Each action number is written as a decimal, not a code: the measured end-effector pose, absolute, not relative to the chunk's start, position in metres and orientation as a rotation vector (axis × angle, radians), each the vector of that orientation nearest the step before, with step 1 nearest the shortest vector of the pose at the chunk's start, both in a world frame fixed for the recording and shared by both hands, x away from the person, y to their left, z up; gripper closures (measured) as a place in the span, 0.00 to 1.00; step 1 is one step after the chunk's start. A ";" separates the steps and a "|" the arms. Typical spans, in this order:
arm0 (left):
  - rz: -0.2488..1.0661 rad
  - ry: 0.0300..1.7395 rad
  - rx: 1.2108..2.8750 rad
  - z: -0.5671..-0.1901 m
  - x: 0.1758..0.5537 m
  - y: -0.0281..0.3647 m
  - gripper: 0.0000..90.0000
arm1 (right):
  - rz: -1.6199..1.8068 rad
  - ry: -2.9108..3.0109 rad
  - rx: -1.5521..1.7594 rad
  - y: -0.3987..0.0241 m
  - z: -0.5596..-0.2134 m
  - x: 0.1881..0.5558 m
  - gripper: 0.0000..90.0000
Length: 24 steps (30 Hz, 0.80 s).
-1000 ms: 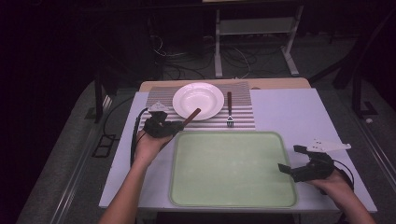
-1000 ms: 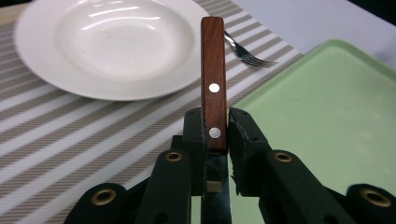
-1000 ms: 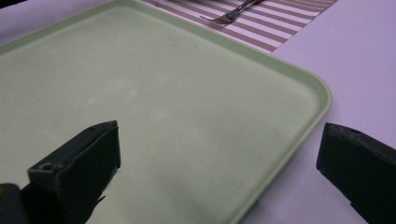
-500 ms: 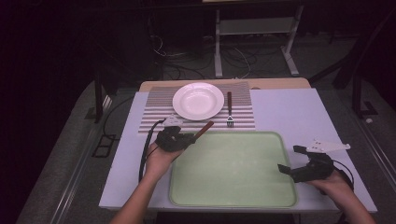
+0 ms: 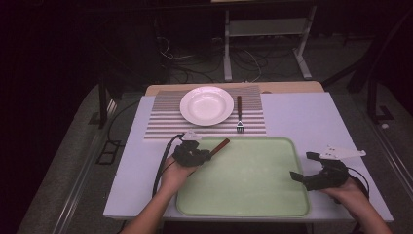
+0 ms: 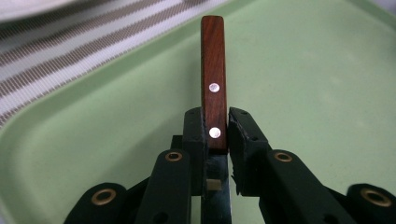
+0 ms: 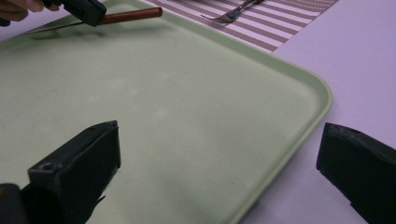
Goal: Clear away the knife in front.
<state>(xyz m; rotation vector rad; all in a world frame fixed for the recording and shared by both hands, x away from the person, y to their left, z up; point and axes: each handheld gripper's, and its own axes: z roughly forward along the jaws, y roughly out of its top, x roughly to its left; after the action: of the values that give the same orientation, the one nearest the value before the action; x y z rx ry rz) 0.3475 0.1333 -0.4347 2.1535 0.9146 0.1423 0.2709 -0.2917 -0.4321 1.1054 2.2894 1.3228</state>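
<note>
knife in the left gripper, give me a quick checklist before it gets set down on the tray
1. Grip: left gripper shut on the knife handle: ok.
2. Knife over the tray: handle end is past the near-left rim: ok.
3. Landing spot: tray surface bare: ok.
4. Right gripper out of the way, open at the tray's right edge: ok.
5. Blade direction and height above tray: cannot tell.
6. Fork and plate apart on the mat: ok.

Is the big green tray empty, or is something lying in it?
Empty. The green tray has a bare floor; the wooden-handled knife hangs above its corner, clamped in the left gripper.
</note>
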 end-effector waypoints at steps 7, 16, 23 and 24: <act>0.142 0.914 2.188 -0.442 0.348 0.131 0.85 | 1.323 2.290 1.107 -0.292 -0.432 0.271 0.00; 0.139 0.912 2.182 -0.441 0.348 0.131 0.82 | 1.322 2.291 1.106 -0.292 -0.432 0.271 0.00; 0.132 0.871 2.140 -0.432 0.349 0.129 0.90 | 1.330 2.297 1.098 -0.292 -0.433 0.271 0.00; 0.126 0.861 2.140 -0.431 0.349 0.127 0.94 | 1.328 2.300 1.095 -0.292 -0.433 0.271 0.00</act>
<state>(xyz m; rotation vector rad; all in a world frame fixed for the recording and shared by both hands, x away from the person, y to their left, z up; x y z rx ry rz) 0.3494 0.1270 -0.4314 2.1404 0.8609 0.1261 0.2715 -0.2916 -0.4328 1.0953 2.3000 1.3281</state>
